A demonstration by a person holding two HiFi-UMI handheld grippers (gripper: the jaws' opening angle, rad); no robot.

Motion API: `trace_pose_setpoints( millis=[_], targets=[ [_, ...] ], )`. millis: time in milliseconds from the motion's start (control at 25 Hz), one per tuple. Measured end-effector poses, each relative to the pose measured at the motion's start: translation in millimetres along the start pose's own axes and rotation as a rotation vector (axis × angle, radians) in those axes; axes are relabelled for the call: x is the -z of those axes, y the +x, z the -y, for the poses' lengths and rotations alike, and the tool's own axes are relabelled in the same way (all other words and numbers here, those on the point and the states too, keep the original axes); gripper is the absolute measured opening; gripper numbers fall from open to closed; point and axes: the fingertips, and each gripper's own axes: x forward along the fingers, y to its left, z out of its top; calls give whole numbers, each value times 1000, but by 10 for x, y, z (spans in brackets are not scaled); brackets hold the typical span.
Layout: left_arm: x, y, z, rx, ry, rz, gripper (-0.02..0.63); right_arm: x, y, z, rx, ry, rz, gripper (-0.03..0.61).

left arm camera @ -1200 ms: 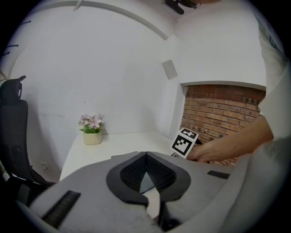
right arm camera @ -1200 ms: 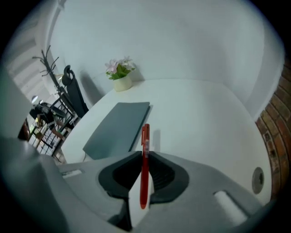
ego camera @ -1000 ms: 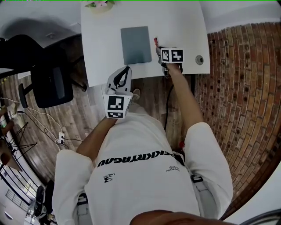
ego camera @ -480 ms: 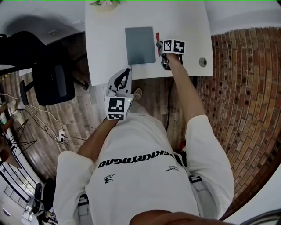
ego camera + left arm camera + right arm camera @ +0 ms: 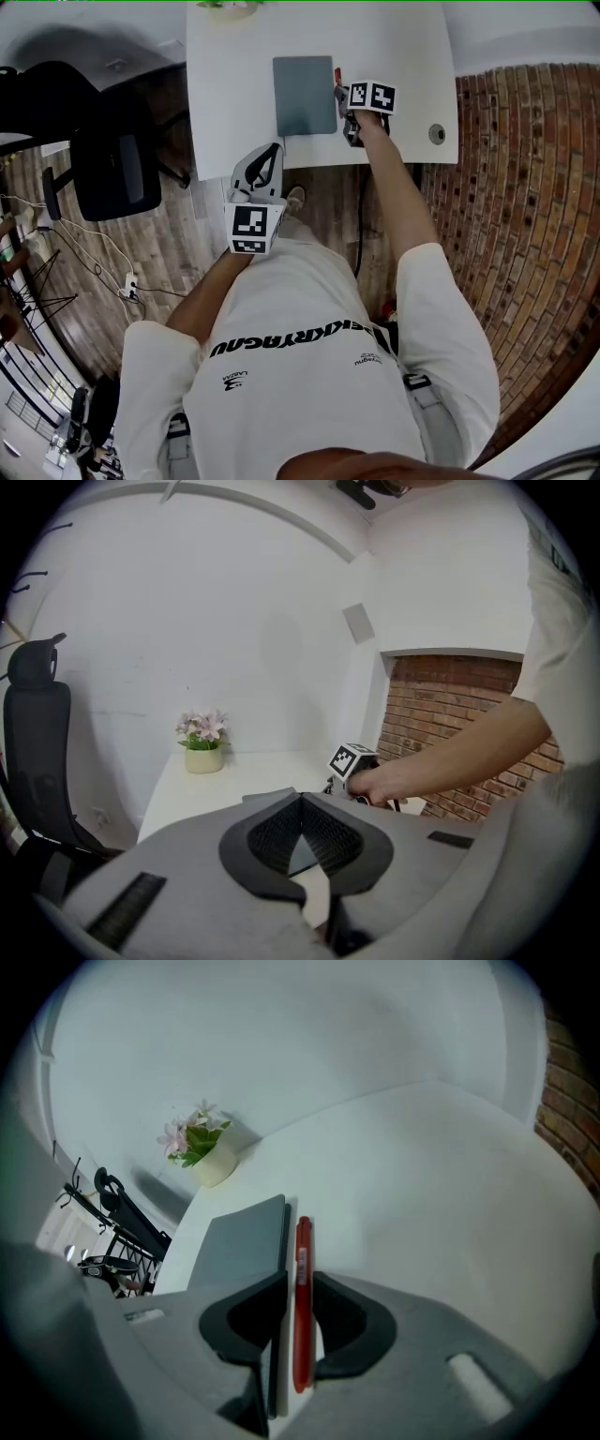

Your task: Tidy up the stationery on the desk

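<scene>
A red pen (image 5: 302, 1279) lies on the white desk (image 5: 244, 75), right along the right edge of a grey notebook (image 5: 239, 1251). My right gripper (image 5: 298, 1277) straddles the pen's near end, open by a narrow gap; the pen touches the right jaw and a sliver of desk shows at the left jaw. From the head view the pen (image 5: 337, 73) pokes out ahead of the right gripper (image 5: 342, 92), beside the notebook (image 5: 304, 94). My left gripper (image 5: 265, 155) hangs off the desk's near edge, shut and empty, its tips (image 5: 301, 797) meeting.
A small pot of pink flowers (image 5: 211, 1162) stands at the desk's far left corner. A round cable hole (image 5: 437, 134) sits at the near right corner. A black office chair (image 5: 112, 169) stands left of the desk, and a brick wall (image 5: 525, 187) lies to the right.
My right gripper has carried the red pen leftward until it lies against the notebook's right edge. The left gripper has stayed put.
</scene>
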Motion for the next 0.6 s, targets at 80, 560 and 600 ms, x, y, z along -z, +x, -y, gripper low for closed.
trace_pose_setpoints(
  millis=[80,560,600],
  targets=[
    [-16,-12,-3,1,-1,4,-3,-8,-25,-18,-12,14,9,109],
    [-255,-186,90,24,2,52,-3,-218,-949,-399,-76,-7,243,94],
    [-287,-217,88,22,2,59,-3,-215,-1052,-462,-82,-12,267,94]
  ],
)
